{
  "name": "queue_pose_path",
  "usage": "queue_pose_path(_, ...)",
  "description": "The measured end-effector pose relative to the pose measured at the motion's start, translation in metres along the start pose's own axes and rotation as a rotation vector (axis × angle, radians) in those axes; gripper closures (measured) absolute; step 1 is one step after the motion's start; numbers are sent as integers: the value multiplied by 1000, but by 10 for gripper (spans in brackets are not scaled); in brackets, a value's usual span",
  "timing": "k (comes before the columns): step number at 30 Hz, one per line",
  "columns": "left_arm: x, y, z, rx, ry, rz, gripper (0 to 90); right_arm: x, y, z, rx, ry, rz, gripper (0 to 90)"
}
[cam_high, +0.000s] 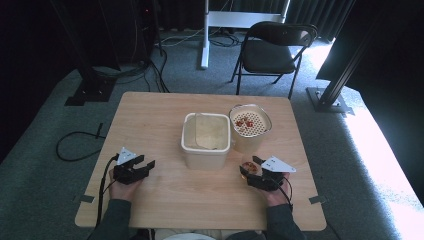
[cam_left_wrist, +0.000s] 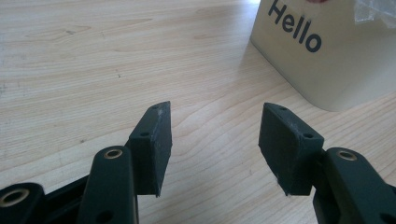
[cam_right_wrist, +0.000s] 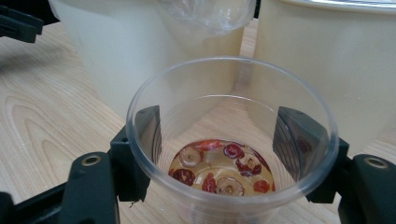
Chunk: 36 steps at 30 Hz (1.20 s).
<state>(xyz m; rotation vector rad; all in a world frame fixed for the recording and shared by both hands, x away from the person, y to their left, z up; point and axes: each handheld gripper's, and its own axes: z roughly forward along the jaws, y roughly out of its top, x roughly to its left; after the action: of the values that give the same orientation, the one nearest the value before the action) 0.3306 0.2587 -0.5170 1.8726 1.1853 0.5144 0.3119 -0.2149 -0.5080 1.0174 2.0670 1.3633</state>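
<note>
Probably a lab: black curtains (cam_high: 30, 30), metal frame posts (cam_high: 345, 65), trailing floor cables (cam_high: 75, 145).

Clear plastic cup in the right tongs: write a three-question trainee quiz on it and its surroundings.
1. True or false: the right tongs grip the clear plastic cup from both sides.
2. What lies in the cup's bottom?
A. red and tan sliced pieces in liquid
B. ice cubes
C. coins
3. Which word is printed on the cream square container seen from the left tongs?

Key:
1. True.
2. A.
3. Hello. The left tongs stand open over bare wooden table; the strainer-topped round container stands beside the square one.
</note>
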Motion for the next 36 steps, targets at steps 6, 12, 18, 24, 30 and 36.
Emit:
queue_pose_path(6, 0, -1, 0, 7, -2, -2, 452, -8, 2, -3, 16, -48, 2, 324)
queue_pose_path(12, 0, -2, 3, 19, 1, 1, 452, -25, 6, -12, -5, -81, 21, 326)
queue_pose_path(18, 0, -2, 4, 23, 4, 1, 452, -39, 12, -14, -2, -106, 23, 327)
queue_pose_path(24, 0, -2, 6, 31, 1, 0, 452, -40, 13, -19, -12, -106, 23, 326)
queue_pose_path(30, -2, -2, 6, 37, 1, 11, 452, -41, 11, -27, -29, -133, 47, 326)
queue_pose_path(36, -1, -2, 6, 33, 0, 2, 452, -43, 8, -34, -45, -134, 66, 324)
